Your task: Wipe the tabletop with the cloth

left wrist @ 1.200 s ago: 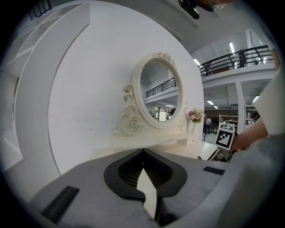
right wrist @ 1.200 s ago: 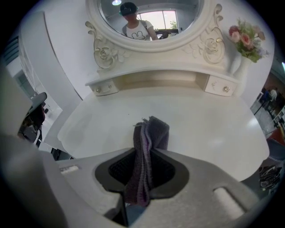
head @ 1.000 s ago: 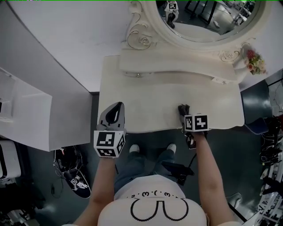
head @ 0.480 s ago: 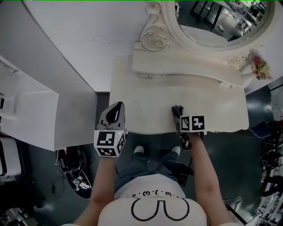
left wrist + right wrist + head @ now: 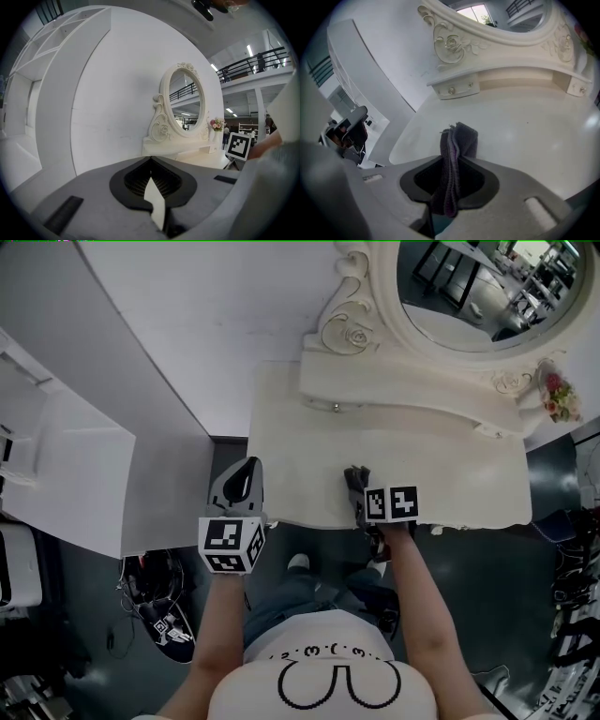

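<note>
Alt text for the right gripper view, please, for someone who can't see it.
The right gripper is shut on a folded dark cloth, with the cream tabletop stretching beyond it. Behind stand a low shelf and a carved mirror frame.

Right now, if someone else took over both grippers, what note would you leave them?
Right claw: shut on the dark grey folded cloth, whose end rests on the cream dressing-table top near its front edge, left of centre.
Left claw: shut, empty, held off the table's front left corner.
Done: cloth gripped and on the surface; how much is wiped cannot be told.
Left: sweep the cloth across the whole top.
</note>
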Demonstrator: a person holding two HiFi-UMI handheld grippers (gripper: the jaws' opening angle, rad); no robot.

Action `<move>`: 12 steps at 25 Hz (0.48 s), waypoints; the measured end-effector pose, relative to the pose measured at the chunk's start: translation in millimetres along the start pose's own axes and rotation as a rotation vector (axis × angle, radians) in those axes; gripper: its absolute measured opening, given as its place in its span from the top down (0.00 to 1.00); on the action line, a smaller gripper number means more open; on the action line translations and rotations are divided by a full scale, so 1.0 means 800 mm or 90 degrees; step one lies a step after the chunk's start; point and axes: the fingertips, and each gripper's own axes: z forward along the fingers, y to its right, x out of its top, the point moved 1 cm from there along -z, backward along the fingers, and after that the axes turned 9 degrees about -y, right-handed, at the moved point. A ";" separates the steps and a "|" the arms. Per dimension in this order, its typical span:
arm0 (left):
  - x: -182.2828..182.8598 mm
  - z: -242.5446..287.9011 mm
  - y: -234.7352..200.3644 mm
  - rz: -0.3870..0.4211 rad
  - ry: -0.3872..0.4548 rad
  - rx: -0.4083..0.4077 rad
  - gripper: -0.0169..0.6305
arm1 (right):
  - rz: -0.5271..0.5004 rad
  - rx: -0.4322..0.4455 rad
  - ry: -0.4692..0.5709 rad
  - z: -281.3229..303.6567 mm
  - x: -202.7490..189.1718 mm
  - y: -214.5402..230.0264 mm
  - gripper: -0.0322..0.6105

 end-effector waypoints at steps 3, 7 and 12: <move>-0.003 -0.008 -0.010 -0.002 0.001 0.007 0.98 | 0.004 0.034 -0.002 0.012 0.003 -0.030 0.82; -0.007 -0.019 -0.023 -0.005 -0.001 0.018 0.98 | 0.024 0.087 -0.005 0.028 0.004 -0.072 0.82; -0.014 -0.032 -0.036 -0.005 -0.004 0.030 0.98 | 0.059 0.164 0.005 0.048 0.010 -0.121 0.82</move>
